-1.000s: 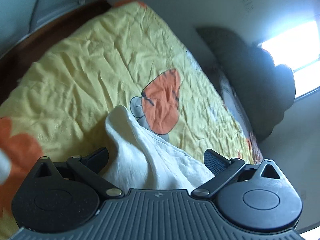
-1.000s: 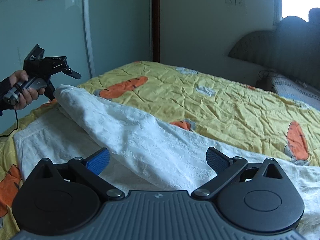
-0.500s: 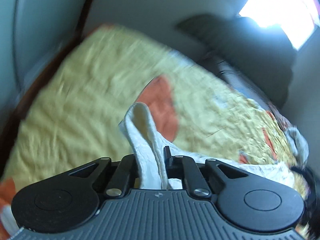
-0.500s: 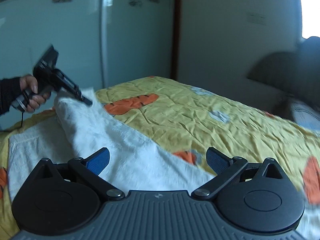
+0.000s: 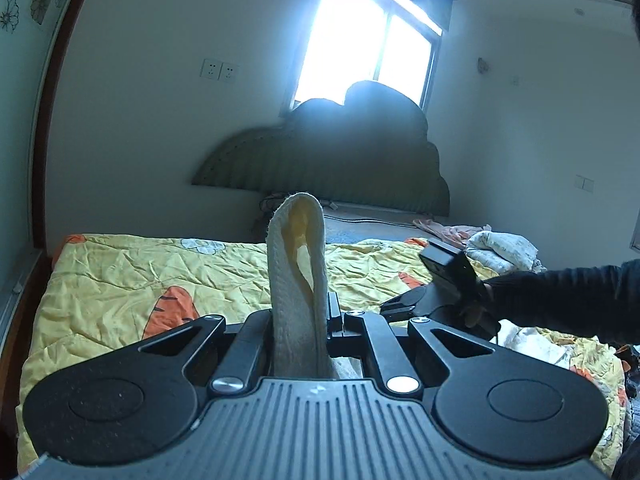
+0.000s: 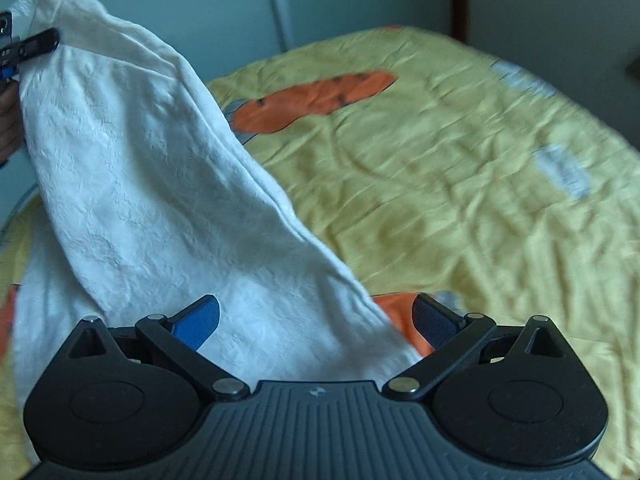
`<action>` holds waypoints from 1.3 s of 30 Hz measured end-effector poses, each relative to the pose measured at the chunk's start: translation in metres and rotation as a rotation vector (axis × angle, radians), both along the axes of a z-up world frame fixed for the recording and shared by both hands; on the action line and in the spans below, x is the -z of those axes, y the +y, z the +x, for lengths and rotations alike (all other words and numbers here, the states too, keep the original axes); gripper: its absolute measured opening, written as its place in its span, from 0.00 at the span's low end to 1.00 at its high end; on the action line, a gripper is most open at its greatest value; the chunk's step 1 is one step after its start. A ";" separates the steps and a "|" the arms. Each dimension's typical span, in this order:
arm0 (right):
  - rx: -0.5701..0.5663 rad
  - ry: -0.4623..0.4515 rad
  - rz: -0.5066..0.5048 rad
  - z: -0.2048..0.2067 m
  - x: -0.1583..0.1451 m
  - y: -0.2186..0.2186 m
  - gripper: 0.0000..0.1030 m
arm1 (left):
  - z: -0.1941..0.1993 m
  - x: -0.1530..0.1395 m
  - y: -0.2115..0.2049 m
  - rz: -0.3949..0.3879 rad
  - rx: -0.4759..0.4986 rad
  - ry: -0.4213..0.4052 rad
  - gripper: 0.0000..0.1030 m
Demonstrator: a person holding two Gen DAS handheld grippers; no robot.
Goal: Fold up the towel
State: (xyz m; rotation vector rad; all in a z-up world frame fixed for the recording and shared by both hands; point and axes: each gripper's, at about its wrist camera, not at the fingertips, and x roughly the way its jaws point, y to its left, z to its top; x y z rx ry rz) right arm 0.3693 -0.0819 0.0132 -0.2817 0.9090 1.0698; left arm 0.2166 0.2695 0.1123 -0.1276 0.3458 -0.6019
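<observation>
One towel (image 6: 160, 184), no containers. Pinched at 12 o'clock in left gripper (image 5: 300, 320), clamped tight on a standing fold. Right gripper (image 6: 316, 320) spread wide, pads clear of cloth lying between them. Draped from raised corner at 10 o'clock down onto yellow bedspread (image 6: 460, 168).
</observation>
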 end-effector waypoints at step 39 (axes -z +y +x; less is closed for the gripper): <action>0.129 -0.053 0.226 -0.174 -0.025 -0.020 0.04 | -0.184 0.069 0.060 -0.577 -0.469 0.346 0.82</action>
